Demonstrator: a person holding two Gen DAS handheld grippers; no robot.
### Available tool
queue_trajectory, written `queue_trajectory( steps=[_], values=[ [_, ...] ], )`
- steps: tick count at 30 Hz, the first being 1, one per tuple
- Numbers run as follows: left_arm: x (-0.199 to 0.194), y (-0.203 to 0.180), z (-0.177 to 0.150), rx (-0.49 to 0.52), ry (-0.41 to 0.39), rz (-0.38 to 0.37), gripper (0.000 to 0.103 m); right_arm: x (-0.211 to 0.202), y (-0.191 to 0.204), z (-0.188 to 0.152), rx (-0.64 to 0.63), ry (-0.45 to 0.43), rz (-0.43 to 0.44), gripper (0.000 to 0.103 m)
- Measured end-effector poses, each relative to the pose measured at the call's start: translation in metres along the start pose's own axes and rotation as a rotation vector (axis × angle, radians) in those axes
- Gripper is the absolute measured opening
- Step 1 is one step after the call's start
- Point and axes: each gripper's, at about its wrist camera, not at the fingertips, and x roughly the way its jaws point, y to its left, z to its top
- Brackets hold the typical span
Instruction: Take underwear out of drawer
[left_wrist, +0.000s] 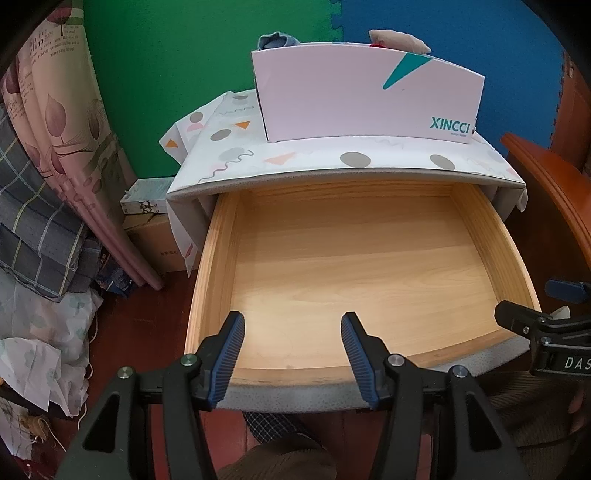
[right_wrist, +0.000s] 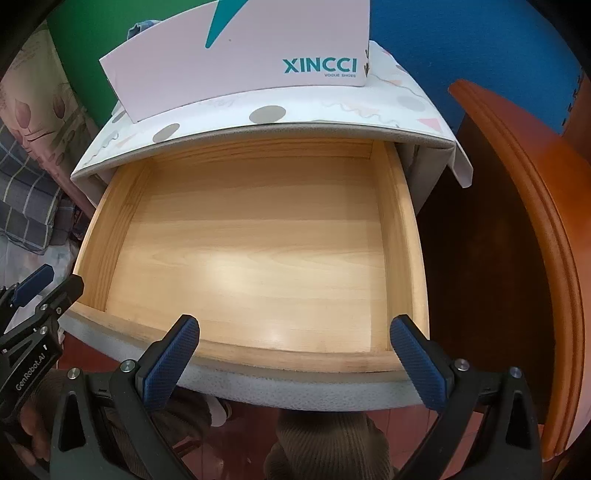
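Blue-padded black left gripper (left_wrist: 293, 325) hangs with its jaws spread wide over the front rim of the pulled-out light wooden drawer (left_wrist: 476, 229), gripping nothing. Just beside it, the matching right gripper (right_wrist: 294, 330) is likewise gaping and unloaded above the same rim. Bare boards line the drawer's floor. Blue-grey and beige folded underwear (left_wrist: 275, 40) pokes from the white XINCCI shoebox (left_wrist: 362, 96) on the patterned cabinet top (left_wrist: 314, 158)
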Motion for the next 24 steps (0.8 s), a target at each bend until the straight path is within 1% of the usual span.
queue_trajectory(
  steps=[5, 24],
  values=[
    [0.0023, 0.0023, 0.0005, -0.012, 0.013, -0.010, 0.056, 0.0013, 0.0021, 0.0002, -0.010, 0.003, -0.005, 0.102],
    [0.0053, 0.0002, -0.0003, -0.003, 0.027, -0.010, 0.056, 0.0031, 0.0021, -0.0001, -0.009, 0.010, -0.003, 0.102]
  ],
)
